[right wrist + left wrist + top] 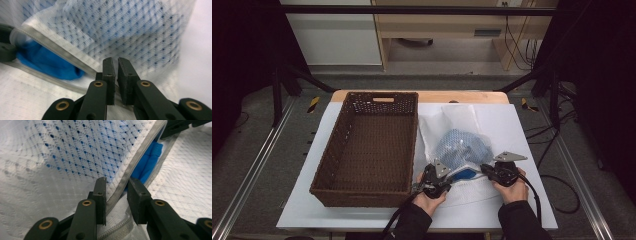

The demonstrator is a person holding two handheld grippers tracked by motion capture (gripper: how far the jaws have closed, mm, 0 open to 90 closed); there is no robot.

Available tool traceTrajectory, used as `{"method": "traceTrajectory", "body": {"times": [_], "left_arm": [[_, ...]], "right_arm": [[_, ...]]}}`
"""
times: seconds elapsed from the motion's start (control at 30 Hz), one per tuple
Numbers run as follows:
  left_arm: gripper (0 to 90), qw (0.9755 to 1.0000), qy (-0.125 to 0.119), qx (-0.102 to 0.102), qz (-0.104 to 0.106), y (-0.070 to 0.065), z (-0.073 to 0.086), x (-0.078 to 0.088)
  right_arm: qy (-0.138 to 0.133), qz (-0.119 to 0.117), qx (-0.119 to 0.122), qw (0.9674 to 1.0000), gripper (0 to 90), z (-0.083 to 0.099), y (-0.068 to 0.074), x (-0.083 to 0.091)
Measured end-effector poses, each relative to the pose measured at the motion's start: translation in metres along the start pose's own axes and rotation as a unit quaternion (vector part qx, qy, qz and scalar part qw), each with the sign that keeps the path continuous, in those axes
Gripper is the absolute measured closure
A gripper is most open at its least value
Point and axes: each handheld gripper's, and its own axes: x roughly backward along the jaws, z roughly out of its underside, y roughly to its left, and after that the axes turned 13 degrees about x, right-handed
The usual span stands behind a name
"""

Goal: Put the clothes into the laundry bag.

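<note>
A white mesh laundry bag (452, 125) lies on the white table, right of the basket, with a blue cloth (464, 174) showing at its near opening. My left gripper (451, 179) is at the left end of that opening. In the left gripper view its jaws (116, 185) stand apart, with the bag's grey zipper edge (140, 152) running between them and the blue cloth (147, 165) just beyond. My right gripper (484, 169) is at the opening's right end. In the right gripper view its jaws (115, 62) are nearly together on the zipper edge (55, 47), next to the blue cloth (45, 60).
A dark woven basket (362, 192) with nothing in it takes up the left half of the table (522, 130). The person's hands and dark sleeves come in from the bottom edge. Cables trail from both grippers. Black frame posts stand at both sides.
</note>
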Motion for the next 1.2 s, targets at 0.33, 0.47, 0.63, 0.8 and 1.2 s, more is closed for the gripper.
{"method": "traceTrajectory", "body": {"times": [0.33, 0.47, 0.63, 0.8, 1.2], "left_arm": [[88.8, 0.9999, -0.002, 0.011, 0.007, -0.005, 0.000, 0.005], [89.1, 0.9996, -0.024, 0.006, 0.016, -0.010, -0.001, 0.016], [89.1, 0.9984, -0.047, 0.016, 0.028, -0.009, -0.004, 0.021], [89.2, 0.9973, -0.060, 0.021, 0.036, -0.010, -0.007, 0.023], [89.5, 0.9921, -0.105, 0.032, 0.061, -0.012, -0.006, 0.038]], "right_arm": [[-0.140, -0.038, -0.037, 0.9887, 59.8, -0.019, 0.018, 0.023], [-0.137, -0.054, -0.042, 0.9882, 65.7, -0.027, 0.027, 0.015], [-0.140, -0.067, -0.011, 0.9878, 90.0, -0.018, 0.033, 0.034], [-0.090, -0.096, 0.026, 0.9910, 90.0, -0.006, 0.054, 0.022], [-0.016, 0.018, 0.023, 0.9994, 90.0, -0.038, 0.054, -0.041]]}}
